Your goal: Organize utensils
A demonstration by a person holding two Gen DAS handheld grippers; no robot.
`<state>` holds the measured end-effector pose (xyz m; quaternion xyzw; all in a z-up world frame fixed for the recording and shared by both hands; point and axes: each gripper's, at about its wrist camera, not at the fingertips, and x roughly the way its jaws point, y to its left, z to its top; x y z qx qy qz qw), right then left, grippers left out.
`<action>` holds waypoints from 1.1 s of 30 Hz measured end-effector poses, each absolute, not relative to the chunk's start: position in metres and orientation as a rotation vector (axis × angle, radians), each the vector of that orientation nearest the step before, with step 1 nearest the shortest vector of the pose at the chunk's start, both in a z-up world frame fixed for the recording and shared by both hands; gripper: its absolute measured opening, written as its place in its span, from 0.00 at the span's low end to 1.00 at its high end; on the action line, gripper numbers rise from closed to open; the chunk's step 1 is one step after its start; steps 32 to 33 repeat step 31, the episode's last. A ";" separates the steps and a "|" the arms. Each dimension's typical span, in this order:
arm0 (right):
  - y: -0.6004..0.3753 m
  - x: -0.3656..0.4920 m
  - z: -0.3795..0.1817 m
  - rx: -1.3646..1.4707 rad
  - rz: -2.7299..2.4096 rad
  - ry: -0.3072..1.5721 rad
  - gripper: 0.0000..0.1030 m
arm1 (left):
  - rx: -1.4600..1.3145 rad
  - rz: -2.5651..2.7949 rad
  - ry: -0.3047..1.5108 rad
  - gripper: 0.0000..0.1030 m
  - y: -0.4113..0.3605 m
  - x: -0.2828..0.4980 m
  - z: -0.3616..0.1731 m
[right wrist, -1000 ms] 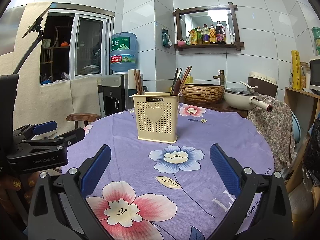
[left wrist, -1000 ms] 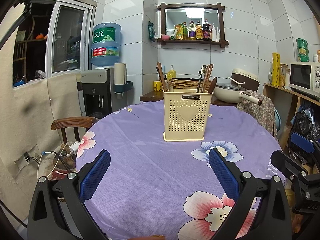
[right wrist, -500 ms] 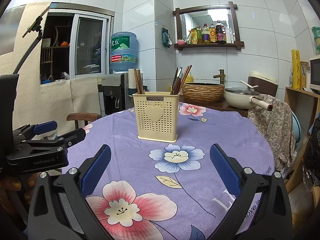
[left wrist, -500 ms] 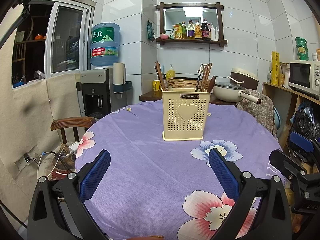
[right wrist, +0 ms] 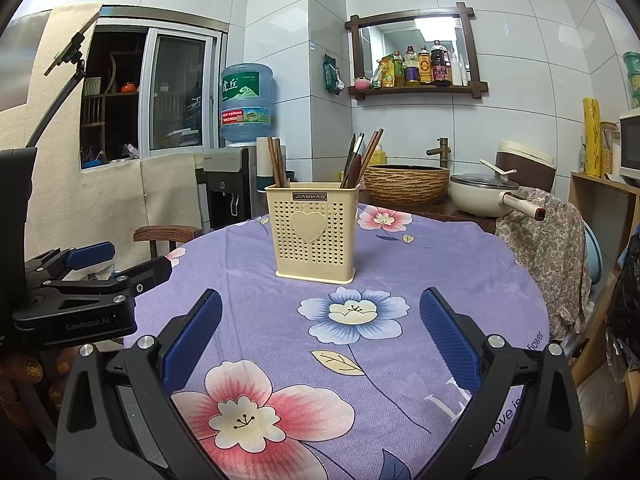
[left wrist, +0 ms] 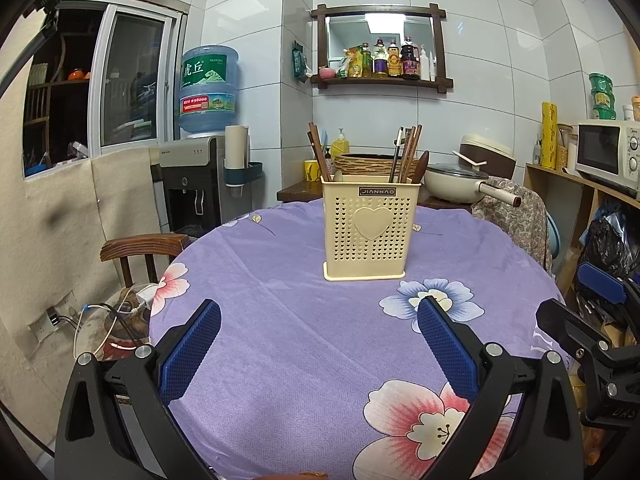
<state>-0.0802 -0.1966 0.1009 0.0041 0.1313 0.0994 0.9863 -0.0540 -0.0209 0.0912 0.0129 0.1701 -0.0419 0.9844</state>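
Observation:
A cream perforated utensil holder [left wrist: 370, 232] with a heart on its front stands upright on the purple flowered tablecloth [left wrist: 300, 320]. Brown chopsticks [left wrist: 318, 152] stick out at its left end; more chopsticks and a dark spoon [left wrist: 412, 156] at its right. It also shows in the right wrist view [right wrist: 314, 234]. My left gripper [left wrist: 318, 344] is open and empty, well short of the holder. My right gripper [right wrist: 320, 340] is open and empty, also short of it. The left gripper's body shows in the right wrist view [right wrist: 80, 304].
A wooden chair [left wrist: 144, 246] stands at the table's left edge, a cloth-draped chair [left wrist: 516, 216] at its far right. Behind the table are a water dispenser [left wrist: 204, 184], a woven basin [right wrist: 406, 184], a pan [right wrist: 484, 198] and a microwave [left wrist: 608, 156].
Both views have shifted very slightly; the holder sits a little higher in the left wrist view. Both grippers stay open and empty.

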 end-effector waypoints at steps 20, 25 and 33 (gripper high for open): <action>-0.196 -0.080 0.096 0.011 0.202 0.268 0.95 | 0.014 -0.095 0.352 0.94 -0.019 -0.053 0.090; -0.196 -0.079 0.095 0.013 0.203 0.271 0.95 | 0.011 -0.083 0.344 0.94 -0.017 -0.054 0.092; -0.196 -0.079 0.095 0.010 0.206 0.272 0.95 | 0.015 -0.085 0.353 0.94 -0.016 -0.054 0.091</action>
